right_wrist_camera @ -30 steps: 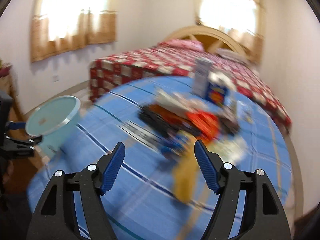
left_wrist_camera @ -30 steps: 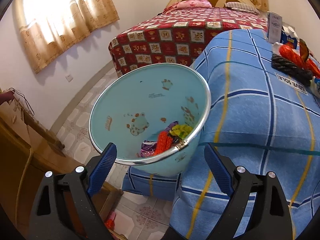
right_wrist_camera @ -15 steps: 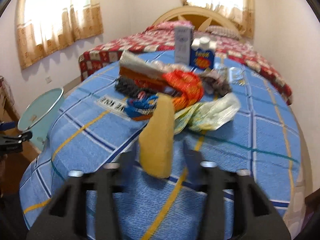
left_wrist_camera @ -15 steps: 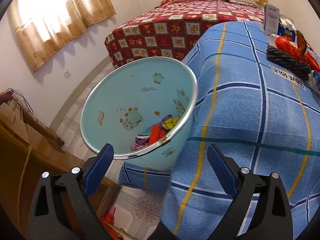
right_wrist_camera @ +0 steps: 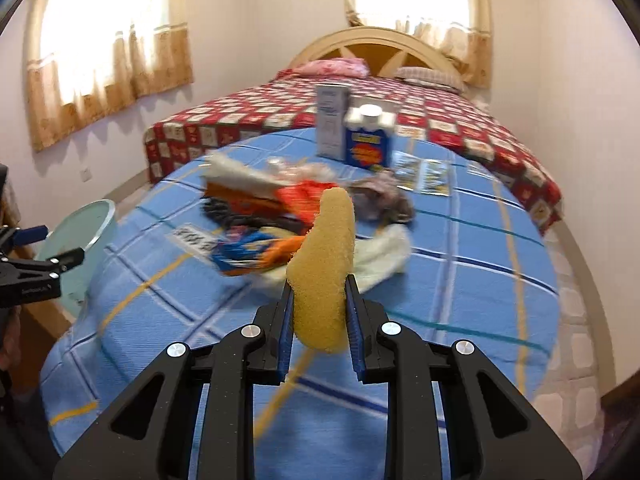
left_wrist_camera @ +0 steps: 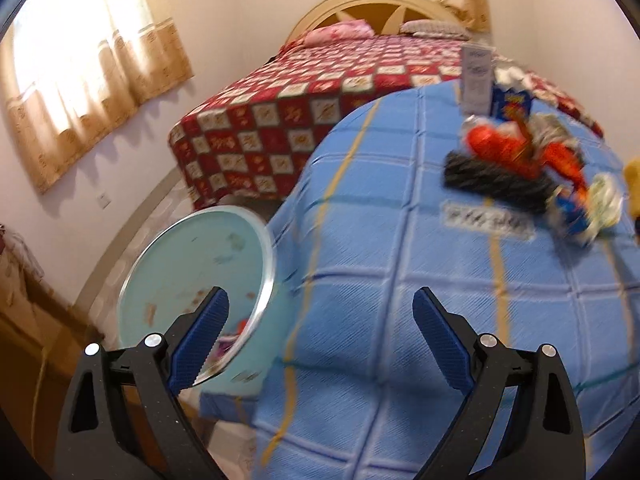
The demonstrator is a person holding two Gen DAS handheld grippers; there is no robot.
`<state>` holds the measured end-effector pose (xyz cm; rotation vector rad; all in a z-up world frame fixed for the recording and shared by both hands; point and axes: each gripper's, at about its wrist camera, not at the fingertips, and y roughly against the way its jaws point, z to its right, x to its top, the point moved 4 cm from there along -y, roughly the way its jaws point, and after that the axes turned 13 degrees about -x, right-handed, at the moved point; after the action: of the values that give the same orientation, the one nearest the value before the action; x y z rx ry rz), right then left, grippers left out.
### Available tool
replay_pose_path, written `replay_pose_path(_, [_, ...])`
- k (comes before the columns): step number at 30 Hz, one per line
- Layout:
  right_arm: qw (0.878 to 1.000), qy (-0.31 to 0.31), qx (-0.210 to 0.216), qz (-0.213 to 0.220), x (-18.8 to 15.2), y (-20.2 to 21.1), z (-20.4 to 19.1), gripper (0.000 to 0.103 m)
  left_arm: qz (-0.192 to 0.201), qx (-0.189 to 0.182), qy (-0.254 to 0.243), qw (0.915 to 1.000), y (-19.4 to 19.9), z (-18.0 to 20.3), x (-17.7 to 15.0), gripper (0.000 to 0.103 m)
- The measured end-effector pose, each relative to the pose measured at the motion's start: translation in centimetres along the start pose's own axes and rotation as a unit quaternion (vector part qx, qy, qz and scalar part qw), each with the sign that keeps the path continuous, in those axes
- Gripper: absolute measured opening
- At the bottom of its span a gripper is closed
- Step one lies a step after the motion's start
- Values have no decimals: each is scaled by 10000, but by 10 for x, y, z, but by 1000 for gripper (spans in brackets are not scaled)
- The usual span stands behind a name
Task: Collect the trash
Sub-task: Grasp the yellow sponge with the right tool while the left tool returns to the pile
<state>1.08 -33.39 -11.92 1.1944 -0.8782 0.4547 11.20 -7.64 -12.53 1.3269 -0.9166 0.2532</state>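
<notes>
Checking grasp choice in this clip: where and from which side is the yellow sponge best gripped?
Grip the yellow sponge across its narrower lower waist, coming from its near end along its length. It is long, soft and tapered, so squeezing the two flat sides suits it. The right tongs are closing on it exactly there, with the rounded top standing free above the trash pile. The left tongs stand open and hold nothing.

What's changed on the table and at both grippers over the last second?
The right gripper went from open over the table to closing its jaws on the yellow sponge, now between its pads. The left gripper, open and empty, swung from the light blue bin toward the blue tablecloth. The trash pile stayed put.
</notes>
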Motion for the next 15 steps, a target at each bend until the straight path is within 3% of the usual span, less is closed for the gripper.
replay_pose_path(10, [9953, -472, -826, -184, -10, -25, 79, 24, 244, -440, -111, 9987, -22, 66, 55, 91])
replay_pose_path(15, [9940, -620, -879, -211, -17, -32, 99, 24, 315, -606, -216, 9974, -28, 96, 76, 91])
